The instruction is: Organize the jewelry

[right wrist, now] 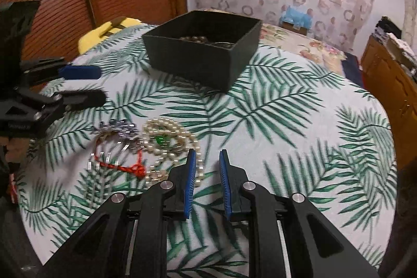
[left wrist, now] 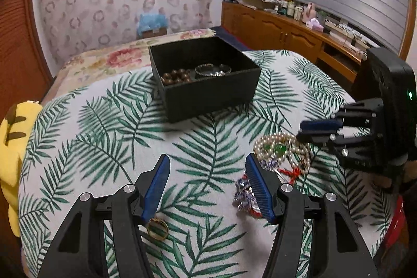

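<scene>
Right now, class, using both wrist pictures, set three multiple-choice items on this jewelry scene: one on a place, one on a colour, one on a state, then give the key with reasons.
1. Where do the brown wooden beads lie?
A. Inside the black box
B. On the leaf-print cloth beside the pearls
C. Between the left gripper's fingers

2. What colour are the stones lying amid the pearl necklace?
A. Red
B. Green
C. Blue

3. How does the left gripper stand?
A. Shut on the gold ring
B. Shut on the pearls
C. Open, holding nothing

Key: 1 A, the beads sit in the box beside silver bangles. 2 B, the green stones show in both views. 3 C, its fingers stand wide apart over bare cloth, with the ring lying by its left finger.
</scene>
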